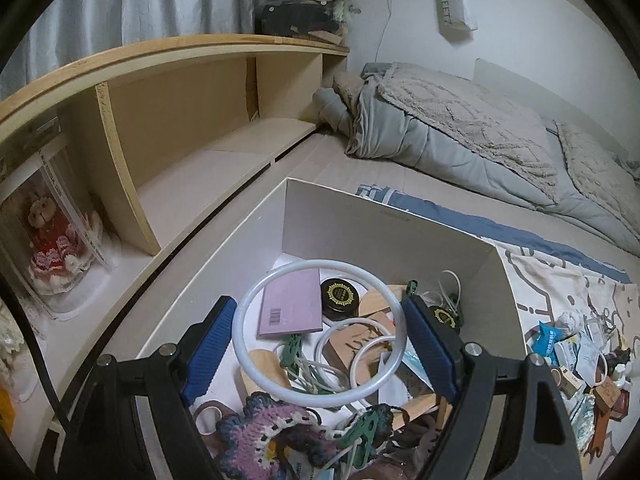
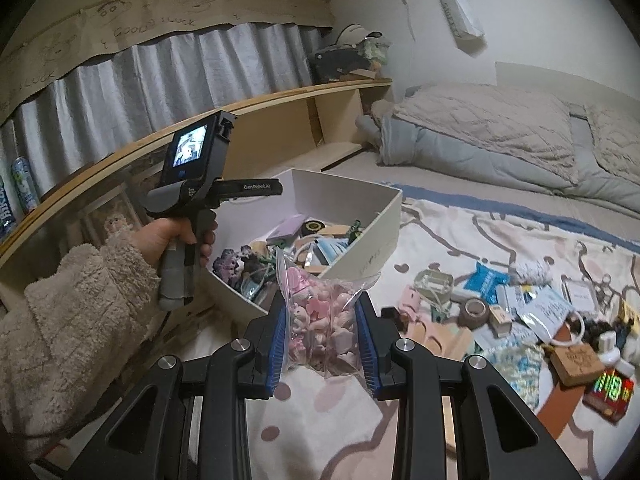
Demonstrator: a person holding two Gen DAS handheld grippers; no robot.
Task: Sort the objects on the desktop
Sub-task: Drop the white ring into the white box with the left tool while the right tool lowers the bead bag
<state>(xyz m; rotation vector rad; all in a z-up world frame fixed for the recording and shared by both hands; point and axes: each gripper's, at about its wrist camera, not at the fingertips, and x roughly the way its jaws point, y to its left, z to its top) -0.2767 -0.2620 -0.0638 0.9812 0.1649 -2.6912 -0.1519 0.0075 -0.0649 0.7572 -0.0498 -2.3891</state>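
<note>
Right gripper (image 2: 322,322) is clamped on a clear zip bag of pink trinkets (image 2: 320,320), long axis upright; white sorting box (image 2: 360,248) lies ahead and left. Left gripper (image 1: 316,336), jaws wide and gripping nothing, hangs over box contents, a white ring (image 1: 320,332) loose beneath.

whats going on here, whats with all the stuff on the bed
A person is sorting small clutter into a white box on the bed. The right gripper is shut on a clear bag of pink trinkets, held up just short of the box. The left gripper is over the box with its jaws open, gripping nothing; a large white ring lies among the contents below it. A pile of loose items is on the blanket, unsorted.
</note>
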